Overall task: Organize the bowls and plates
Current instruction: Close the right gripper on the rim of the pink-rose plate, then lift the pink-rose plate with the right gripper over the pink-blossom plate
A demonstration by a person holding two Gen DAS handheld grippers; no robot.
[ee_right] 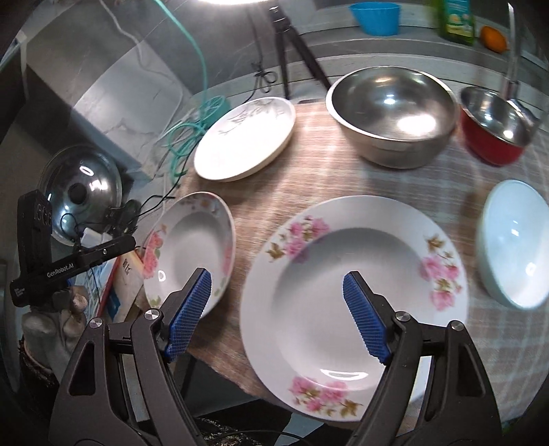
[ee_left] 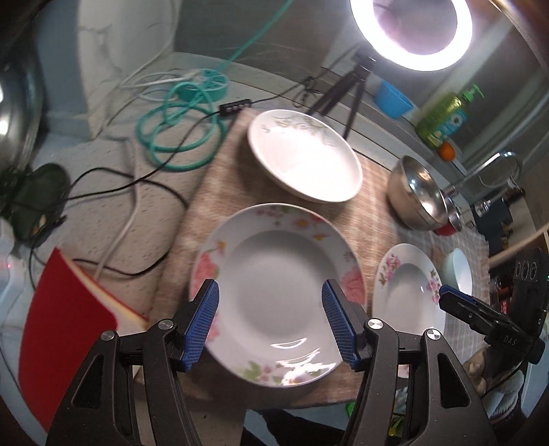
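In the left wrist view my left gripper (ee_left: 271, 291) is open above a pink-flowered soup plate (ee_left: 274, 260) on the cloth. A second flowered plate (ee_left: 405, 291) lies to its right, with my right gripper's fingertip (ee_left: 449, 295) at its right rim. A plain white plate (ee_left: 305, 154) lies behind. In the right wrist view my right gripper (ee_right: 278, 284) is open over the second flowered plate (ee_right: 353, 302). The first flowered plate (ee_right: 192, 250), the white plate (ee_right: 247, 137), a steel bowl (ee_right: 391, 113), a red bowl (ee_right: 490, 127) and a white bowl (ee_right: 514, 243) surround it.
A ring light (ee_left: 411, 31) on a tripod (ee_left: 346, 92) stands at the back. Teal and black cables (ee_left: 178, 133) lie at the back left. A red book (ee_left: 68, 308) sits left of the cloth. A pot lid (ee_right: 82, 192), blue cup (ee_right: 374, 17) and soap bottle (ee_left: 442, 116) line the edges.
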